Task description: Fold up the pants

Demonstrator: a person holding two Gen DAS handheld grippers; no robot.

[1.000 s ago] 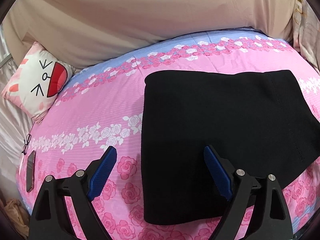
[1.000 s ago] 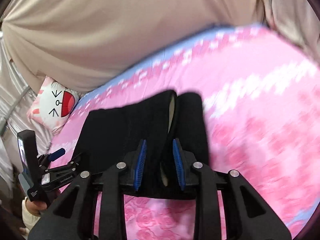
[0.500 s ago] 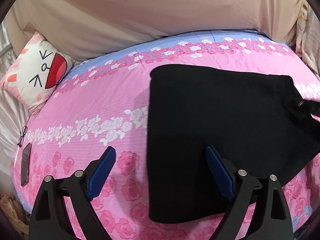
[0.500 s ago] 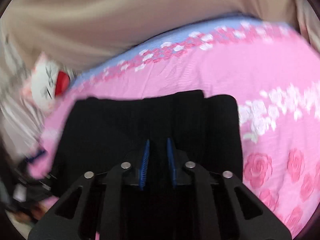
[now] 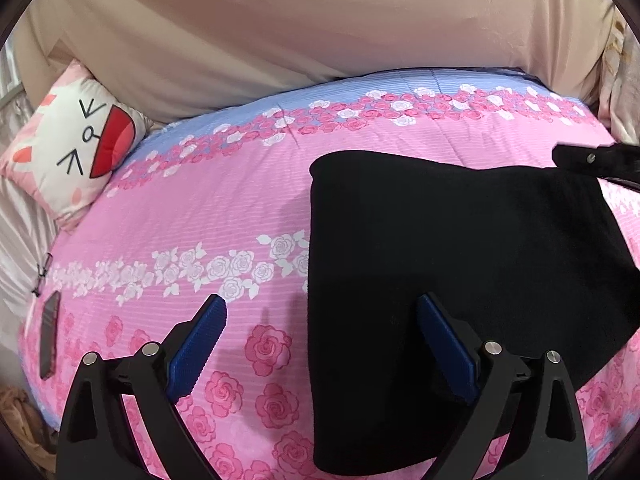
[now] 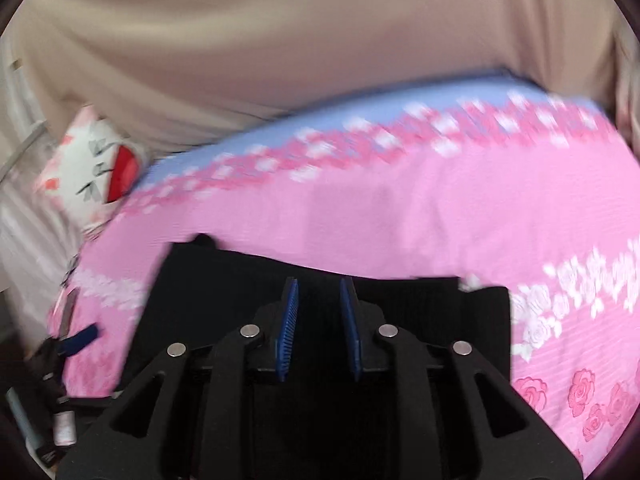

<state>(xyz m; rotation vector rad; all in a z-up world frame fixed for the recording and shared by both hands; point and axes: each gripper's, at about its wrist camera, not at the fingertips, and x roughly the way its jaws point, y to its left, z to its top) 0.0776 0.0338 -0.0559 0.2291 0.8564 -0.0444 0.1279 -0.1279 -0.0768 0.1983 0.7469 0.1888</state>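
Lying folded across the bedspread (image 5: 224, 200), long axis left-right, the black pants (image 5: 460, 280) sit beneath the spread left hand-held gripper (image 5: 320, 340).

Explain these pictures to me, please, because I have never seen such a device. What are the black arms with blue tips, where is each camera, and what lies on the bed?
There is no robot here. A person holds a two-finger gripper in each hand, and each has a camera that looks forward along its fingers. The blue tips are the gripping pads.

One view is from the left gripper. It is wide open and holds nothing.

The other, blurred view is from the right gripper. Its jaws are slightly apart and opening. Black cloth shows between them, but I cannot tell whether they grip it.

On the pink rose bedspread lie folded black pants. A cartoon pillow sits at the far left.
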